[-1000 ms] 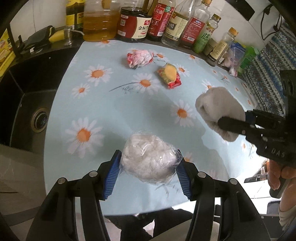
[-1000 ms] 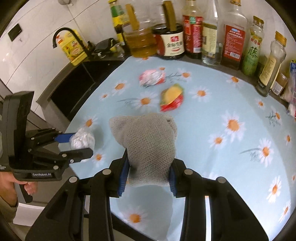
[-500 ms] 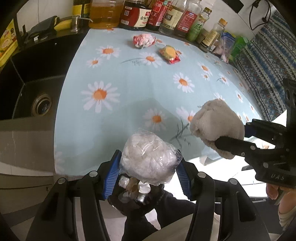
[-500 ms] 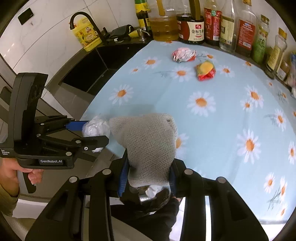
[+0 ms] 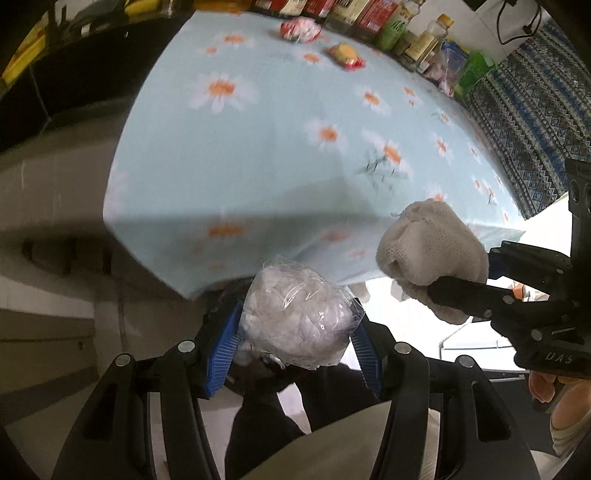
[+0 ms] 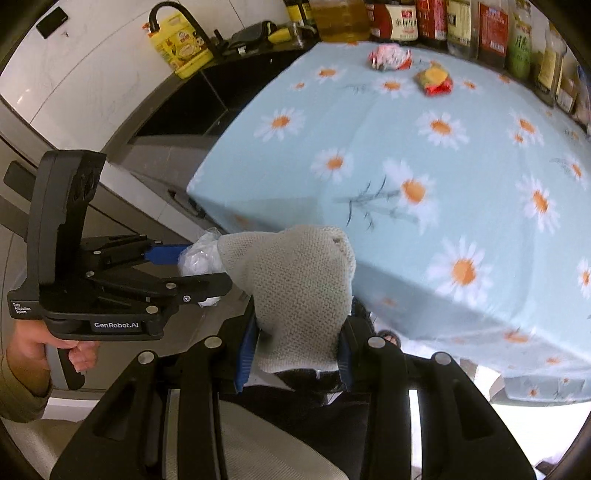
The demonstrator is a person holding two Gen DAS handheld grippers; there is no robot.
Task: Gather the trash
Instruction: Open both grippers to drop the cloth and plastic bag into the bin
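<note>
Left tool (image 5: 295, 332) clamped on a crumpled clear plastic bag (image 5: 297, 319) stuffed with white material, blue pads pressing both sides. Right tool (image 6: 295, 343) clamped on a bunched grey knitted cloth (image 6: 295, 291), most of the cloth standing out past the fingertips. Both bundles held in the air off the near edge of the counter (image 6: 424, 184), just beside each other and side by side; from the right wrist view, bag partly hidden behind the cloth. Dark opening directly beneath both tools, something pale inside it, too dim to identify.

Counter covered by a light blue daisy-print cloth, draped over the front edge. Still lying on it, near the back and well apart from the tools: a crumpled pink-and-white wrapper (image 6: 389, 55) and a red-and-yellow snack packet (image 6: 434, 77), close to one another. Row of sauce and oil bottles (image 6: 458, 22) along the back wall. Black sink (image 6: 184, 107) left of the counter, yellow bottle (image 6: 181, 48) beside its tap. Bare hand (image 6: 33, 347) gripping the left tool's handle.
</note>
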